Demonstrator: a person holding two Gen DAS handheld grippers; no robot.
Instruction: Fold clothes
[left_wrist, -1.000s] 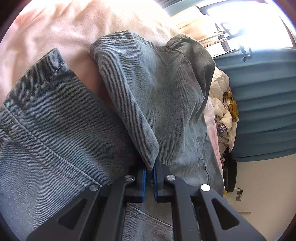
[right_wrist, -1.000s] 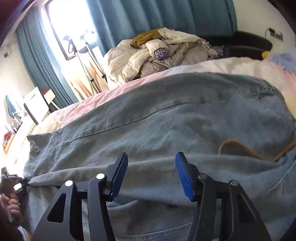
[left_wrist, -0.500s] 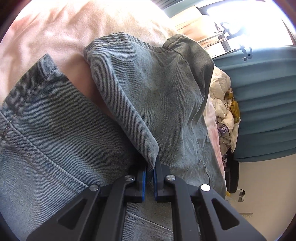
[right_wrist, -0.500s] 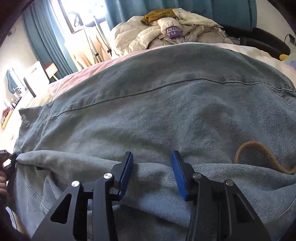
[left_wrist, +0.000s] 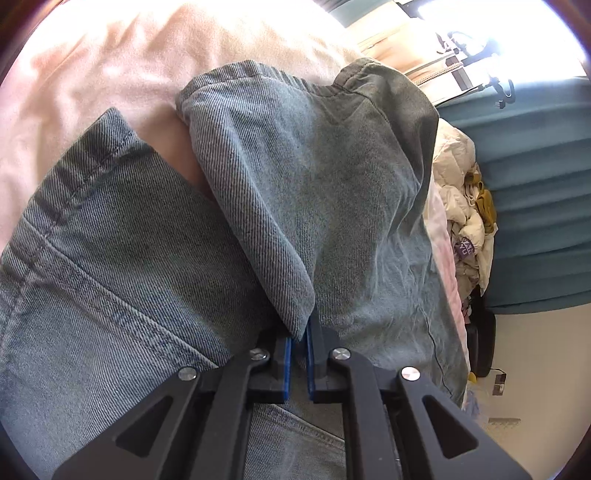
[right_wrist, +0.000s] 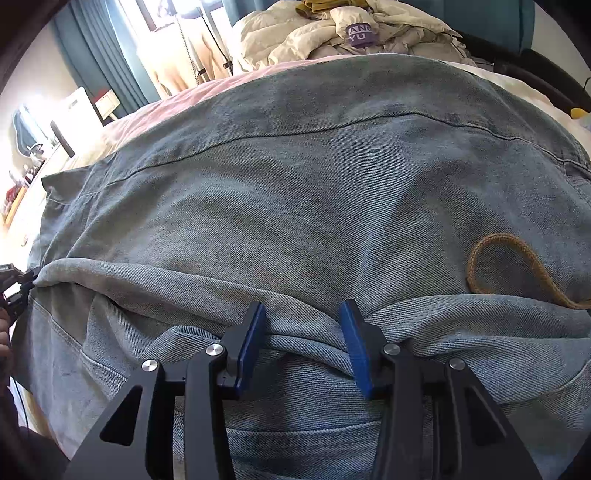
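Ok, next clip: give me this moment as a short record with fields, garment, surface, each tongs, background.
garment: blue jeans, partly folded over
surface: pink bedsheet
left tongs: shut on a fold edge of the jeans
right tongs: open, pads straddling a bunched denim ridge
cord: brown loop lying on the denim
background: pile of pale bedding, teal curtains

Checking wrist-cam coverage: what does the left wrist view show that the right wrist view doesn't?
Left wrist only: the left gripper shut on a fold of the jeans, the two leg hems, and the peach bedsheet between them.

Right wrist only: the right gripper open astride a bunched ridge of denim, and a tan cord loop lying on the jeans.

Both: the jeans, the pile of pale clothes, the teal curtains.
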